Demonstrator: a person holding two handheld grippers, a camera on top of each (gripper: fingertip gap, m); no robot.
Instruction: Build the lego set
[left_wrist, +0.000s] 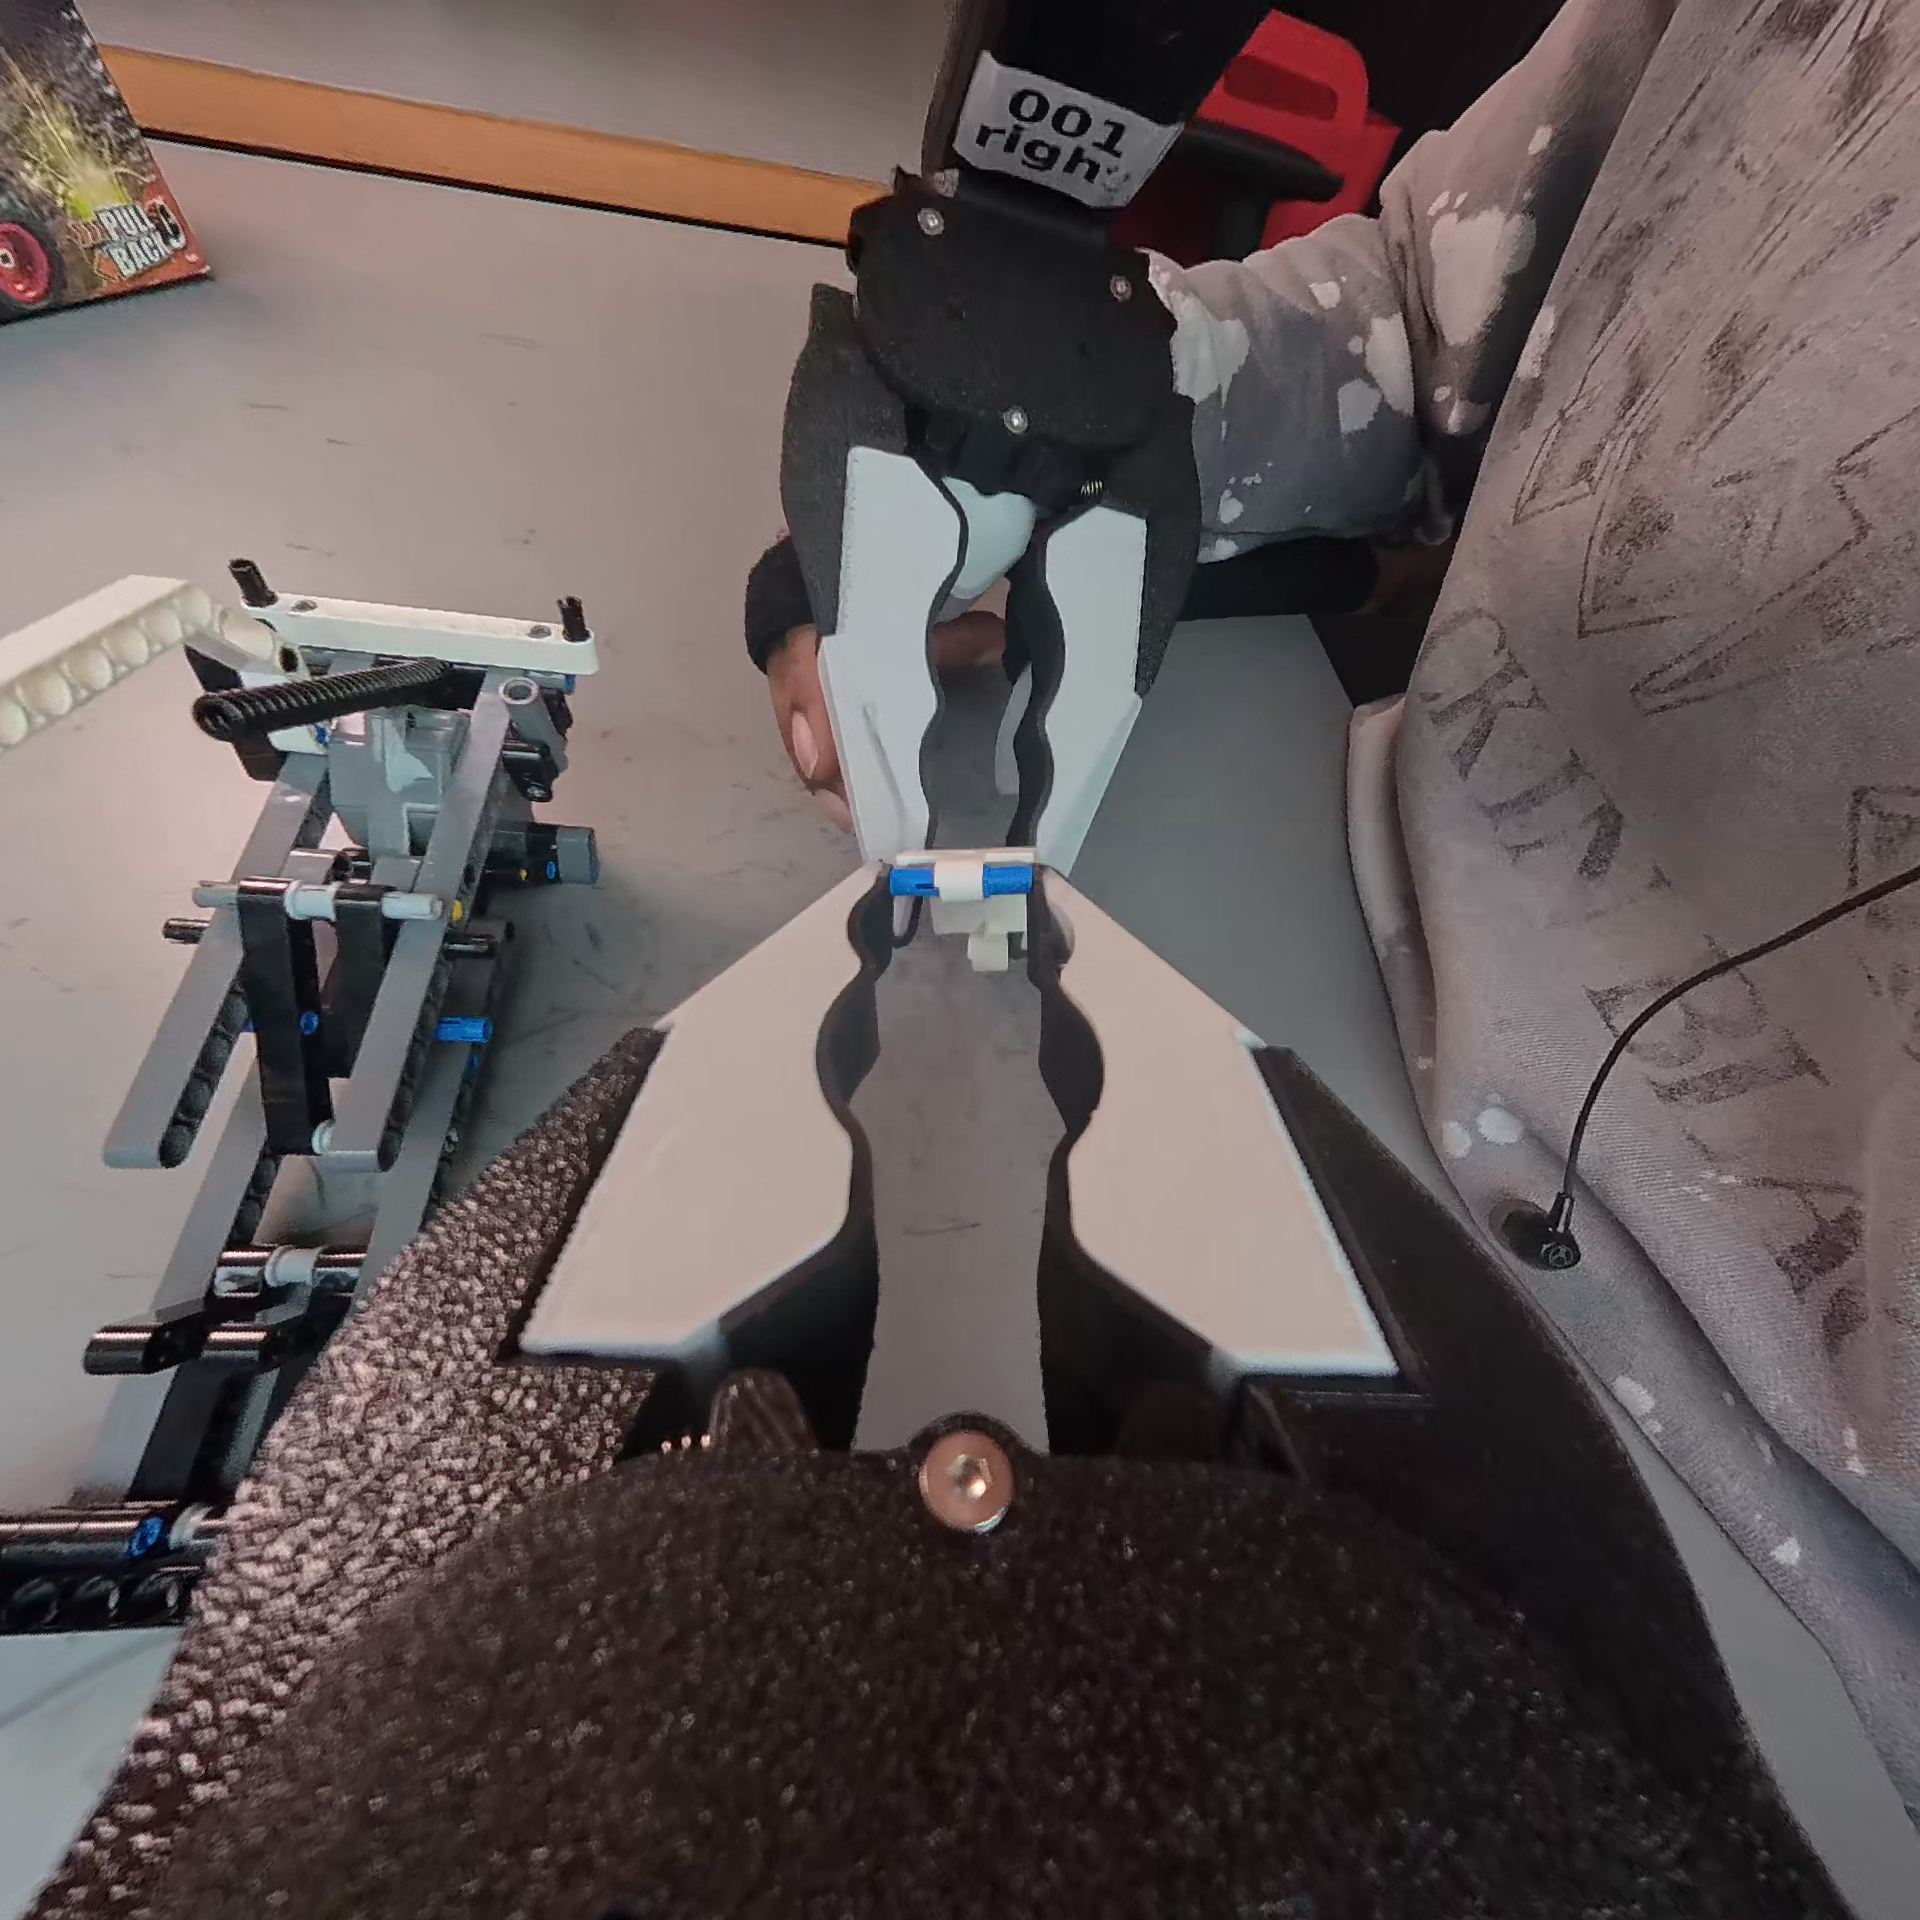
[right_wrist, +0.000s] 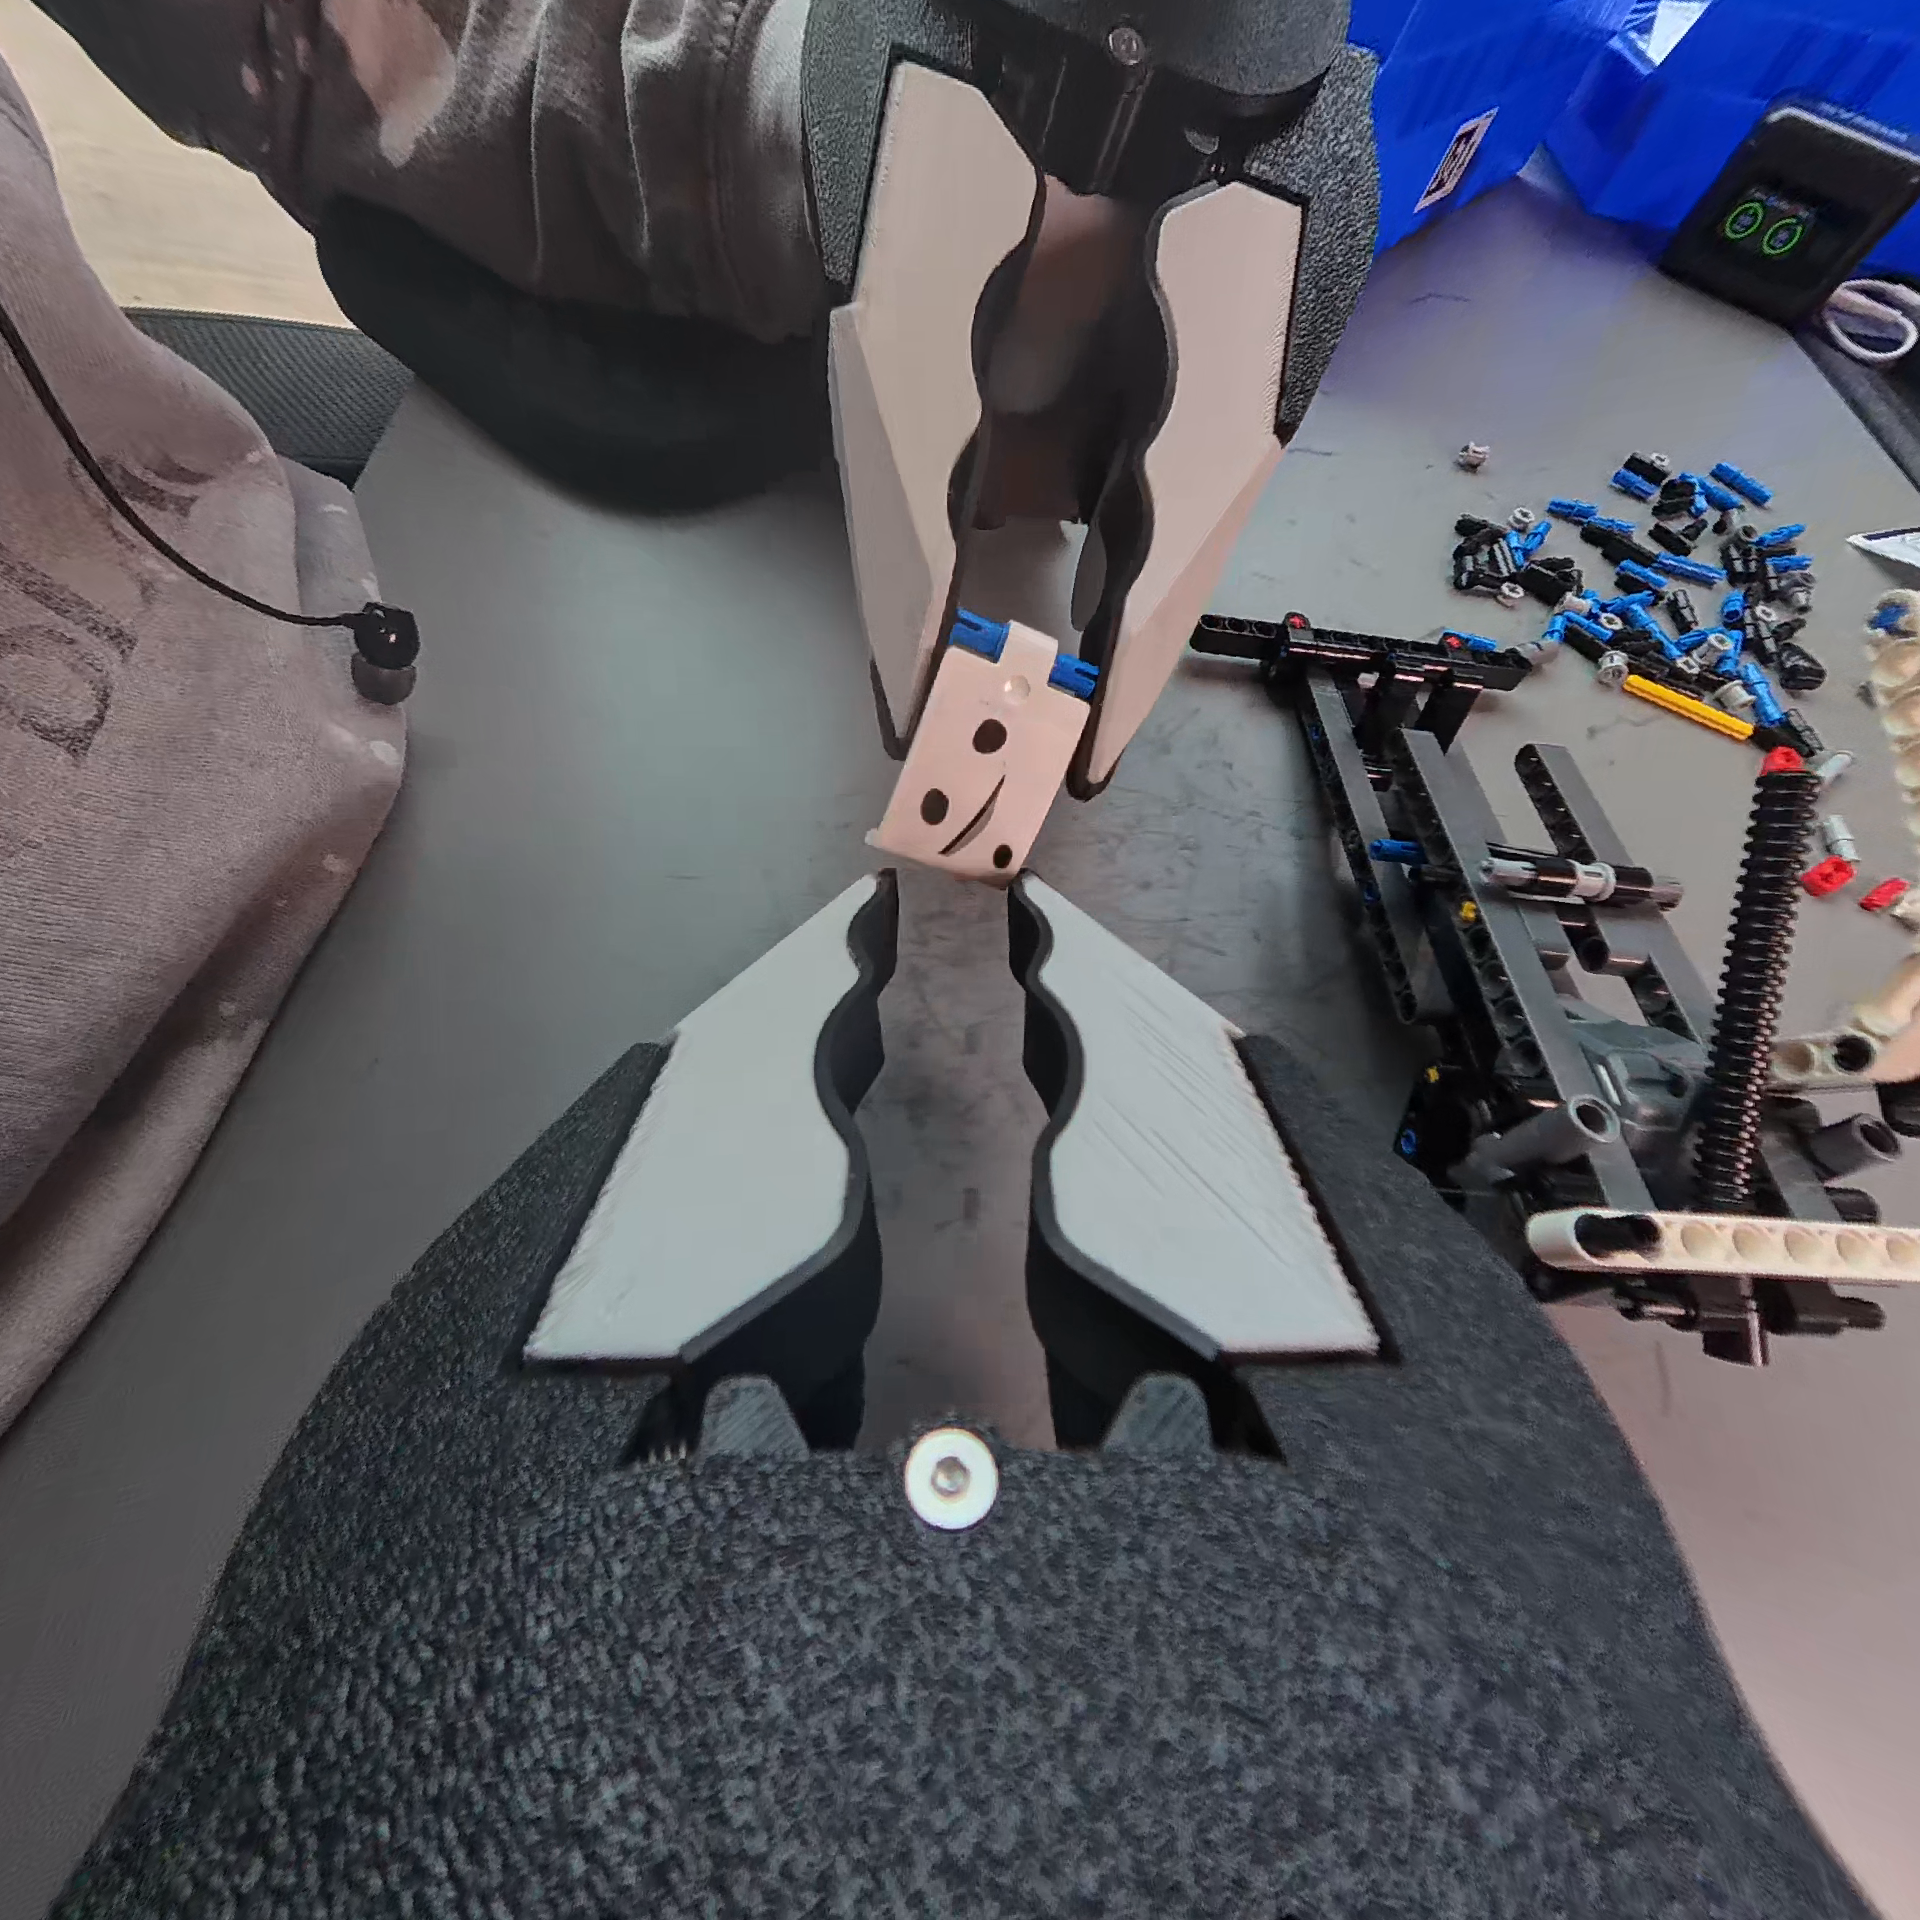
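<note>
left hand-held gripper (left_wrist: 961, 883): clamped | right hand-held gripper (right_wrist: 951, 883): parted, opposite

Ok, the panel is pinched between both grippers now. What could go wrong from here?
1. The left gripper seems to hold the white panel only by its blue pins. A push from the right gripper could swivel it or pop it out.
2. The panel hangs above the table, near its edge. If dropped, it might bounce into the person's lap.
3. The chassis and its black spring lie close beside the right gripper, so a sideways sweep could knock them.
</note>
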